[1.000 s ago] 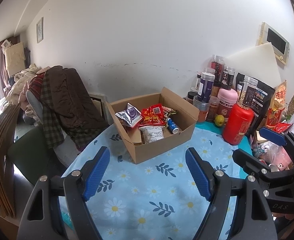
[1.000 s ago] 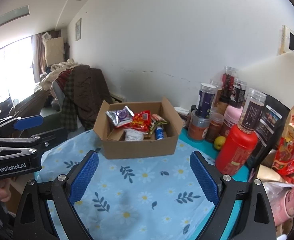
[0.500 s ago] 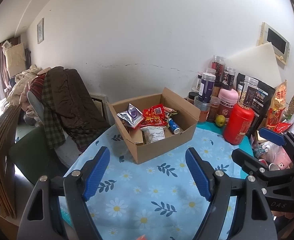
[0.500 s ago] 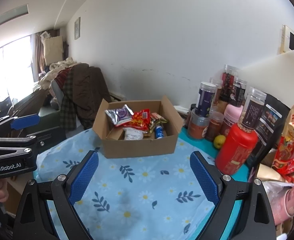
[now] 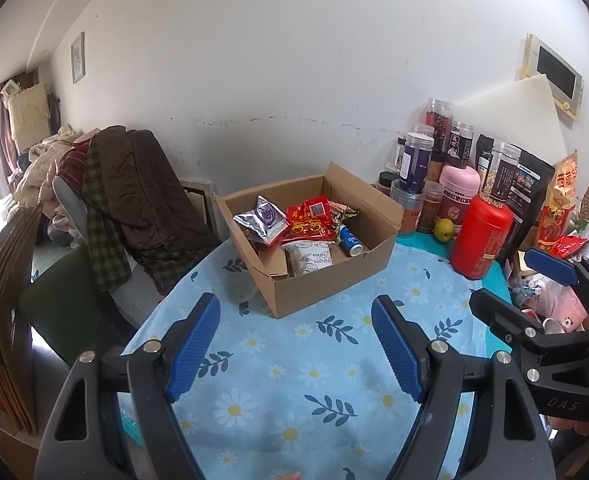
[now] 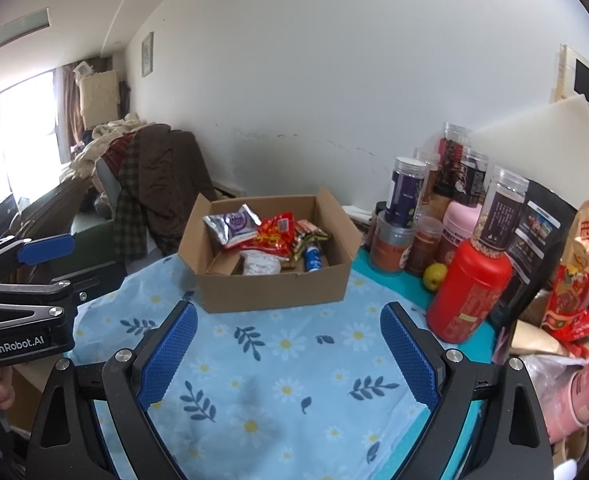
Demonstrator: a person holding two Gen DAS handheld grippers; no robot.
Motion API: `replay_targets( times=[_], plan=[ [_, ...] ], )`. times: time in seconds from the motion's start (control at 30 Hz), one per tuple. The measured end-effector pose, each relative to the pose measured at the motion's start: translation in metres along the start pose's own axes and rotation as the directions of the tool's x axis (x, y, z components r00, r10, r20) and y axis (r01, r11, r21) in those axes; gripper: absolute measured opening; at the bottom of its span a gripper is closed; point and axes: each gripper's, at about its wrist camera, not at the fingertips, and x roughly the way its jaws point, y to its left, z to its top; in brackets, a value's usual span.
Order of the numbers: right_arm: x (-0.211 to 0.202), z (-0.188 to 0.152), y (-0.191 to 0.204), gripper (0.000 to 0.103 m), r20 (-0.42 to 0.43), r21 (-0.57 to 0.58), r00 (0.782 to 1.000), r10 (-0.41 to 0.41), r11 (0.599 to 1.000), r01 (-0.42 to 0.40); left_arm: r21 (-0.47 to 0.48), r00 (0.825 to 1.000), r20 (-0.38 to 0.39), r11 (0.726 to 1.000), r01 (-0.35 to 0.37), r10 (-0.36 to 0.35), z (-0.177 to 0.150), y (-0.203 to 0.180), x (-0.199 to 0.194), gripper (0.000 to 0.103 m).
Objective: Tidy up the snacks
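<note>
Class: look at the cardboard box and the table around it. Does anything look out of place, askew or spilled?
Nothing is spilled. The snack packets lie in a loose jumble inside the cardboard box, and a small yellow-green fruit sits oddly among the jars.

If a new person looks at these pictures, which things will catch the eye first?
First, the open cardboard box of snack packets, mid-table on the daisy-print tablecloth. Next, the bright red canister to its right, before a crowd of jars. In front, both grippers' blue fingers stand open and hold nothing.
</note>
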Motion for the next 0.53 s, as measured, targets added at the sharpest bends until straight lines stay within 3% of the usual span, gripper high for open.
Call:
replay_targets(
  times=[0.53],
  plan=[
    [0.0077, -0.0036, -0.0038, 0.094, -0.023, 0.014, 1.000, 0.000, 1.000, 0.000, 0.007, 1.000, -0.009, 1.000, 0.004, -0.003, -0.0007, -0.0021, 0.0069, 0.078]
  ],
)
